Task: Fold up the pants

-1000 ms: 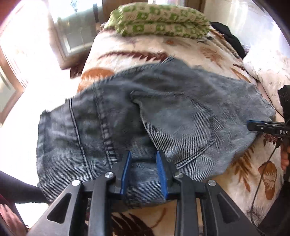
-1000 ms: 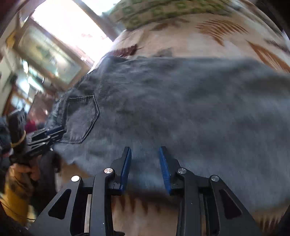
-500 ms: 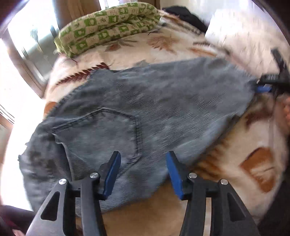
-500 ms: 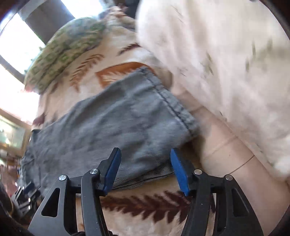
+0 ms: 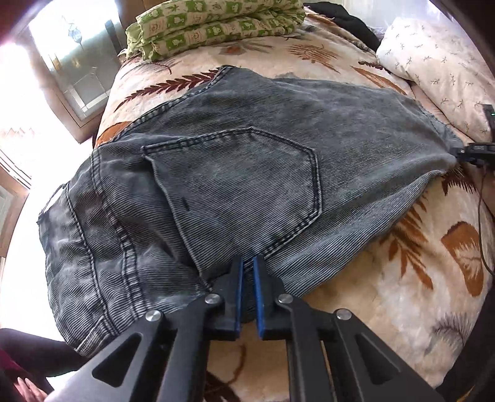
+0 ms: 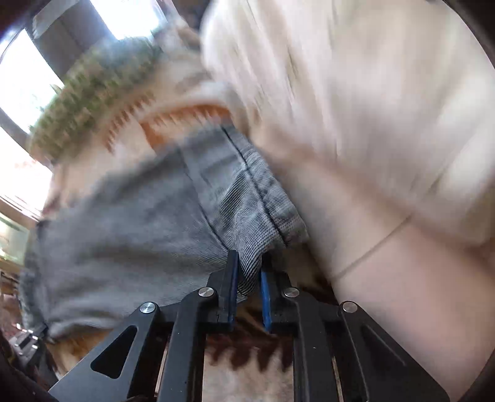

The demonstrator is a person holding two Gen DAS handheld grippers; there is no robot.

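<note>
Dark grey corduroy-look pants (image 5: 247, 173) lie folded across a leaf-patterned blanket (image 5: 402, 278), back pocket facing up, waist at the left. My left gripper (image 5: 247, 263) is shut on the near edge of the pants just below the pocket. In the right wrist view, which is blurred, my right gripper (image 6: 250, 266) is shut on the near corner of the leg hem (image 6: 266, 210), with ribbed fabric pinched between the blue pads. That right gripper (image 5: 473, 151) also shows at the far right corner of the pants in the left wrist view.
A folded green patterned quilt (image 5: 216, 24) lies at the far end of the bed. A white pillow (image 5: 439, 68) sits close behind the leg hem, with a dark garment (image 5: 349, 18) beyond it. The bed's left edge drops toward a glass-fronted cabinet (image 5: 74, 71). A cable (image 5: 482, 216) hangs at right.
Both grippers went from open over the pants to shut on the near edge. The right gripper slid along the leg to the hem by the pillow.
</note>
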